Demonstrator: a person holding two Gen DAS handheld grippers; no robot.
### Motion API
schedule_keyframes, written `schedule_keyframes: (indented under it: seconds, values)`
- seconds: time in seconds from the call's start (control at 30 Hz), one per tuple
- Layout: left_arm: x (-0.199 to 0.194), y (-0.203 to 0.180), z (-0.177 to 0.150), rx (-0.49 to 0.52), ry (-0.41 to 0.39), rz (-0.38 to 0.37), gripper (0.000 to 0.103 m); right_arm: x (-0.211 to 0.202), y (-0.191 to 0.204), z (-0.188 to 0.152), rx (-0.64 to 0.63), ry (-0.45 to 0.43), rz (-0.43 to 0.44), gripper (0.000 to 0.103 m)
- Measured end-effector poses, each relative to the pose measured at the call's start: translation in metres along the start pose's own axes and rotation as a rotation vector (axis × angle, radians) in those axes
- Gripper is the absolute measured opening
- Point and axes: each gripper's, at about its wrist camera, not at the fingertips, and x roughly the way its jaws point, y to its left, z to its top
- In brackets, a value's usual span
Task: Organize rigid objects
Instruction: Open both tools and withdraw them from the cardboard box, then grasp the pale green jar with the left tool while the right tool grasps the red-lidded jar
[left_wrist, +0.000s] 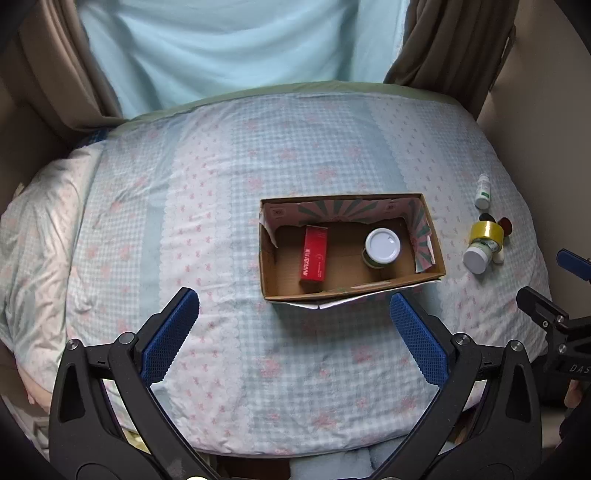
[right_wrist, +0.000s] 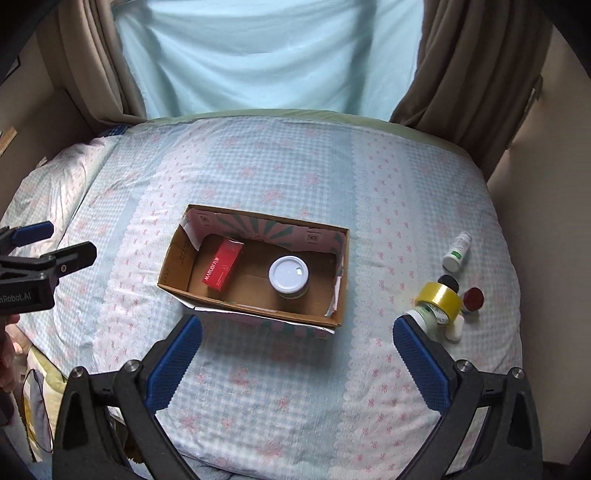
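An open cardboard box (left_wrist: 269, 273) (right_wrist: 173, 266) sits mid-bed. Inside it lie a red carton (left_wrist: 314, 258) (right_wrist: 222, 268) and a white-lidded jar (left_wrist: 382, 246) (right_wrist: 288, 275). To the right of the box is a cluster: a yellow tape roll (left_wrist: 487, 232) (right_wrist: 439, 297) resting on a white-capped jar (left_wrist: 478, 256) (right_wrist: 424, 319), a small white bottle (left_wrist: 483, 191) (right_wrist: 458, 251), a black cap (right_wrist: 448, 282) and a red cap (right_wrist: 473, 298). My left gripper (left_wrist: 295, 332) is open and empty, just in front of the box. My right gripper (right_wrist: 297, 356) is open and empty; its right finger is close to the cluster.
The bed has a checked floral sheet (left_wrist: 258, 155). A pillow (left_wrist: 40, 221) lies at the left. Curtains (right_wrist: 472, 74) hang behind the bed, with walls at both sides. Each gripper shows at the edge of the other's view.
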Motion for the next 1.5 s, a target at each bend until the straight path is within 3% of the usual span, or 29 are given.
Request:
schedule_keyframes:
  seconds: [0.13,0.27,0.43,0.6,0.8,1.0,1.3,1.5]
  values:
    - [-0.013,-0.038,-0.008,0.047,-0.016,-0.05,0.103,-0.027,-0.049,-0.019,0.138,-0.031,-0.019,0.103]
    - [-0.02,-0.087,-0.01,0.104,-0.041,-0.078,0.103,-0.045,-0.106,-0.037,0.238,-0.047,-0.094,0.103]
    - [-0.019,-0.16,-0.007,0.143,-0.057,-0.108,0.103,-0.05,-0.182,-0.049,0.287,-0.061,-0.138,0.103]
    - [0.011,-0.241,0.003,0.179,-0.012,-0.16,0.103,-0.035,-0.255,-0.049,0.278,-0.058,-0.154,0.103]
    - [0.078,-0.328,0.015,0.24,0.079,-0.19,0.103,0.016,-0.314,-0.04,0.197,-0.004,-0.147,0.103]
    - [0.151,-0.382,0.025,0.362,0.143,-0.212,0.103,0.086,-0.355,-0.028,0.177,0.027,-0.09,0.103]
    - [0.266,-0.427,0.023,0.532,0.237,-0.286,0.103,0.196,-0.389,-0.022,0.119,0.033,-0.018,0.103]
    - [0.308,-0.44,0.004,0.602,0.27,-0.361,0.103,0.245,-0.392,-0.03,0.047,0.003,0.002,0.103]
